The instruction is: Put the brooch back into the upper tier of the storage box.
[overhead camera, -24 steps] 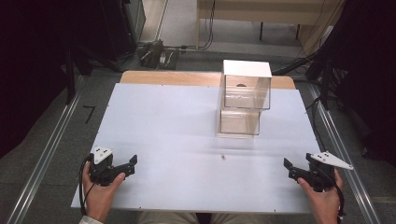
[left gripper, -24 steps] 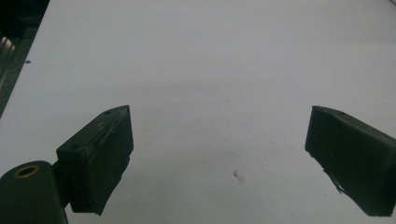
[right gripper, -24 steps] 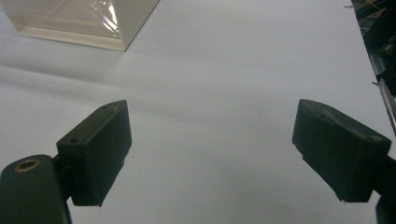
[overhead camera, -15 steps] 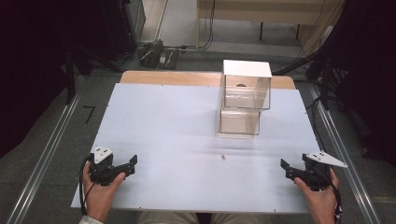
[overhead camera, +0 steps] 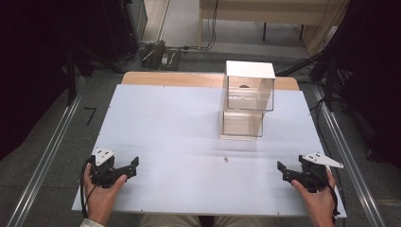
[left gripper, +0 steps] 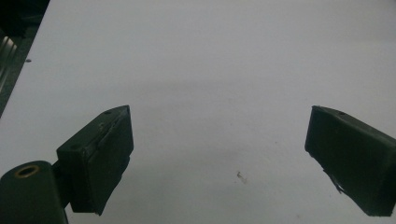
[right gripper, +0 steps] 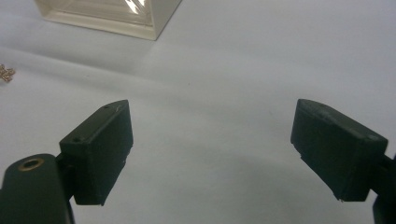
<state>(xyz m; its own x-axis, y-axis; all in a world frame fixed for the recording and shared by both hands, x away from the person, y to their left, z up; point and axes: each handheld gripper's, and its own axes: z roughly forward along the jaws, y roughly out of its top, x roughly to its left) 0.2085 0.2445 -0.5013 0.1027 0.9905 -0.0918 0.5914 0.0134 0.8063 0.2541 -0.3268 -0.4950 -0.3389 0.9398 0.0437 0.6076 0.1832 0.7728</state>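
Two clear plastic boxes are stacked at the back right of the white table; the upper box [overhead camera: 249, 85] has a white lid, and the lower box [overhead camera: 242, 124] shows a corner in the right gripper view [right gripper: 112, 14]. A tiny metal piece [overhead camera: 226, 159] lies on the table in front of them, at the left edge of the right gripper view [right gripper: 5, 73]. My left gripper [overhead camera: 133, 165] rests near the front left, open, nothing between its jaws [left gripper: 219, 158]. My right gripper [overhead camera: 281, 170] sits near the front right, open and empty [right gripper: 212, 149].
The white table [overhead camera: 170, 132] has a wooden strip along its far edge [overhead camera: 165, 78]. Metal rails [overhead camera: 42, 161] run along both sides on the grey floor. Cables and dark equipment [overhead camera: 156, 52] lie beyond the table.
My right gripper has shifted slightly to the left and toward the table's middle. The left gripper has stayed still.
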